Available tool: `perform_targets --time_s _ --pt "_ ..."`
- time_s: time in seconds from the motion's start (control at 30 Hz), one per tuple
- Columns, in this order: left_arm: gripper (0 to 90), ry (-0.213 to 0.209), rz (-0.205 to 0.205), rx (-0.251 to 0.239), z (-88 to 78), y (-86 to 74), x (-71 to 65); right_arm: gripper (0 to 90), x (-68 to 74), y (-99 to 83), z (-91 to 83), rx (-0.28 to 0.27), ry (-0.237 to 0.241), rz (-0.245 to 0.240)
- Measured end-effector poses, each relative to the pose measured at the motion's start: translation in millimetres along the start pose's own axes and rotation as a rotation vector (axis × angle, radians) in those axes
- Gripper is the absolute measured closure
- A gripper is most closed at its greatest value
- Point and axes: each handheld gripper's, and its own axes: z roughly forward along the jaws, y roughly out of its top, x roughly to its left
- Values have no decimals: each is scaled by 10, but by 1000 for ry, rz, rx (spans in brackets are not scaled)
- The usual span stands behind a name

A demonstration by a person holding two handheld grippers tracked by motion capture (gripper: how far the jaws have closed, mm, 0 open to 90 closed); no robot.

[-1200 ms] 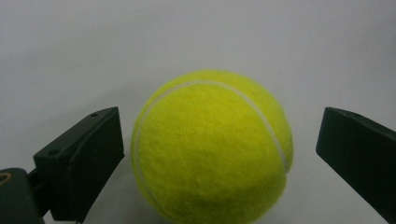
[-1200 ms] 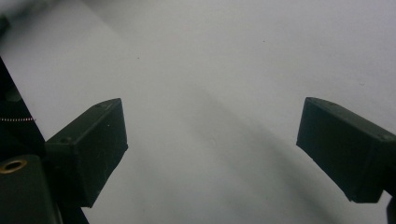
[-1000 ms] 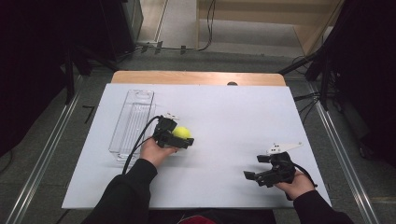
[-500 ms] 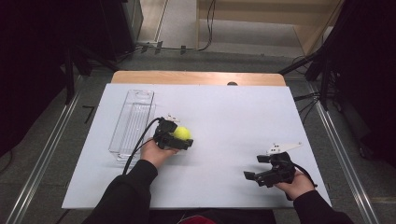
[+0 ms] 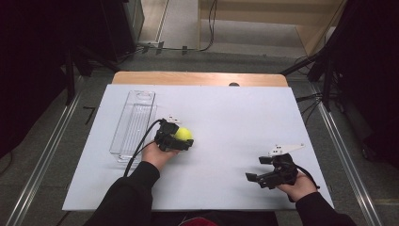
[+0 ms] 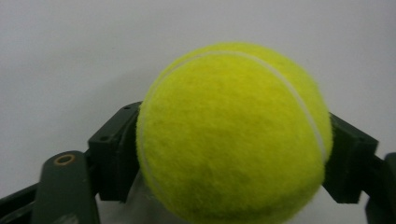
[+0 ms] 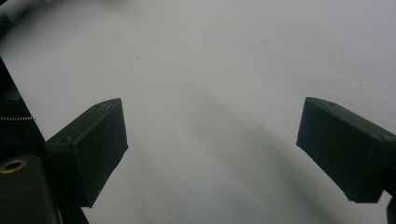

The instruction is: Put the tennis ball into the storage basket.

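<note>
A yellow-green tennis ball [image 5: 184, 133] rests on the white table top [image 5: 235, 113], left of centre. My left gripper [image 5: 182, 137] lies level on the table around it. Its jaws have just been closing and now press on both sides of the ball. In the left gripper view the ball [image 6: 233, 135] bulges between the two black pads [image 6: 114, 154] of the left gripper [image 6: 233, 163]. My right gripper [image 5: 256, 169] is near the front right of the table, held in a hand. In the right gripper view the right gripper [image 7: 212, 154] stands open over bare white surface.
A long clear plastic container [image 5: 133, 123] lies on the table just left of the left gripper. A wooden table edge [image 5: 197, 78] runs along the far side of the white top. Dark floor and metal rails flank the table.
The left gripper's jaws have drawn in onto the tennis ball. Ball, both hands and the right gripper keep their places.
</note>
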Motion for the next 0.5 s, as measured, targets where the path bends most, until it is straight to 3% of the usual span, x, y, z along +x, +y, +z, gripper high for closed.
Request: perform_targets --time_s 0.5 --pt "255 0 -13 -1 -1 4 1 68 3 0 0 -3 -2 -2"
